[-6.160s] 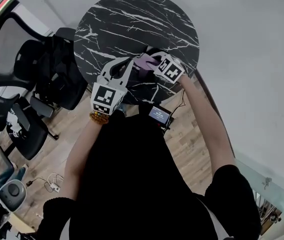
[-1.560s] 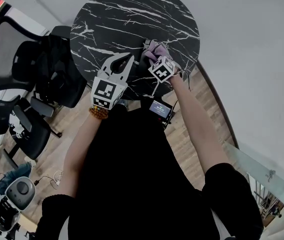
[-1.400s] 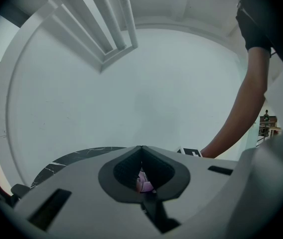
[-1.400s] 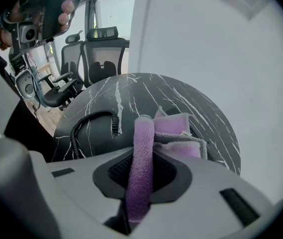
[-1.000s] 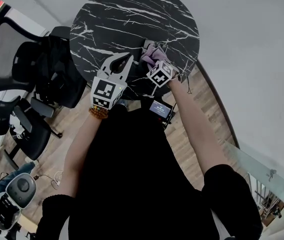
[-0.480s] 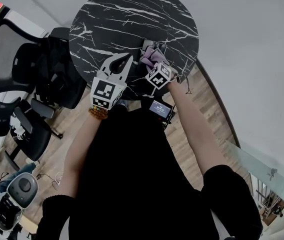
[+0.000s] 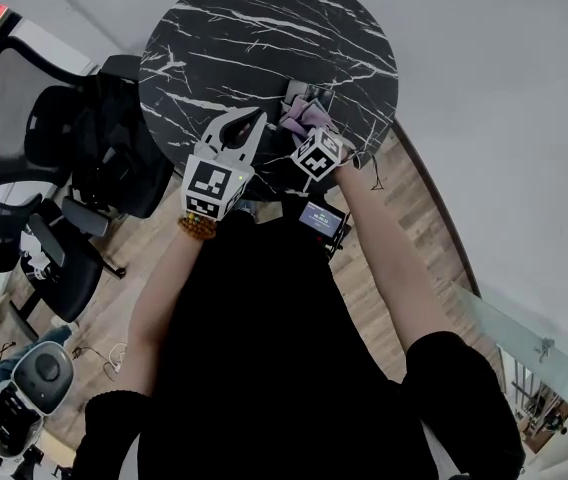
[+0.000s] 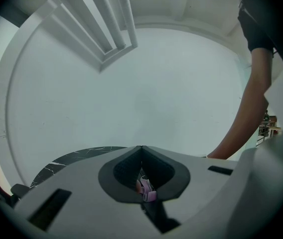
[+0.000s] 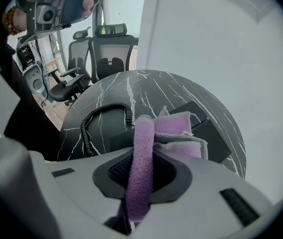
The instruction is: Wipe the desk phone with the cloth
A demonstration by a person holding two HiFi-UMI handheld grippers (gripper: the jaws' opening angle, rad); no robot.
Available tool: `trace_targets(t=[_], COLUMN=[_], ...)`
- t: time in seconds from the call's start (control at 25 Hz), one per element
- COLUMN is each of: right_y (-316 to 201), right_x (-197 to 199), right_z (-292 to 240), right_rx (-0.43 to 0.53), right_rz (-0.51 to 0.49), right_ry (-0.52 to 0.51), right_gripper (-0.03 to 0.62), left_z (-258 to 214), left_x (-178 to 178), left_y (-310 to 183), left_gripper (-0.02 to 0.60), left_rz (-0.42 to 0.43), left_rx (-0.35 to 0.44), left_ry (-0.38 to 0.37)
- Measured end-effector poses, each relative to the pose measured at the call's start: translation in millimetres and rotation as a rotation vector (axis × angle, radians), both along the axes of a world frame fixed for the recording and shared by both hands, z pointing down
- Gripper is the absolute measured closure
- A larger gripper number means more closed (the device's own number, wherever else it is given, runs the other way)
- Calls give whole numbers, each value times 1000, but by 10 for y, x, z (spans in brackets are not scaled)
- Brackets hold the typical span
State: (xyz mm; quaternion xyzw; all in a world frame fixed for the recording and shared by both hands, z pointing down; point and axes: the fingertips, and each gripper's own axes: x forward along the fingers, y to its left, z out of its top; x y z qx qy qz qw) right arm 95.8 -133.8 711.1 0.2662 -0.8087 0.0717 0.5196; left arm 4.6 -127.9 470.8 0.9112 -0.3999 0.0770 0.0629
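Observation:
A black desk phone (image 9: 212, 135) with a coiled cord (image 9: 88, 125) sits on the near right part of the round black marble table (image 7: 264, 28). In the head view only a grey corner of the phone (image 7: 292, 89) shows beyond the cloth. My right gripper (image 9: 142, 152) is shut on a purple cloth (image 9: 174, 128), whose free end lies folded on the phone. The head view shows that gripper (image 7: 310, 134) just behind the cloth (image 7: 304, 114). My left gripper (image 7: 253, 117) hovers left of the phone with its jaws together and nothing in them; its tips (image 8: 141, 147) meet.
Black office chairs (image 7: 54, 118) stand left of the table, also seen behind it (image 9: 110, 54). A small device with a lit screen (image 7: 321, 221) sits on the wooden floor by the person's legs. A glass panel (image 7: 524, 353) is at lower right.
The right gripper has shifted only slightly with the cloth over the phone in the last second. The left gripper has held still.

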Motion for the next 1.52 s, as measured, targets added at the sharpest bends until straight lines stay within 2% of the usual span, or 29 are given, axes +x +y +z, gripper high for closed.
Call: trace_targets(t=[0.76, 1.16, 1.52], right_y=[147, 299, 367], right_x=[-55, -110, -131], right_z=[79, 179, 201], right_rx=[-35, -69, -82], right_rz=[13, -14, 12], right_ry=[-6, 2, -13], right_gripper=[536, 536, 536], left_z=[18, 4, 17], left_x=[19, -30, -30], left_y=[-5, 13, 29], left_gripper=[569, 569, 569], left_rz=[13, 2, 6], left_rx=[-2, 0, -6], left_ry=[-4, -3, -10])
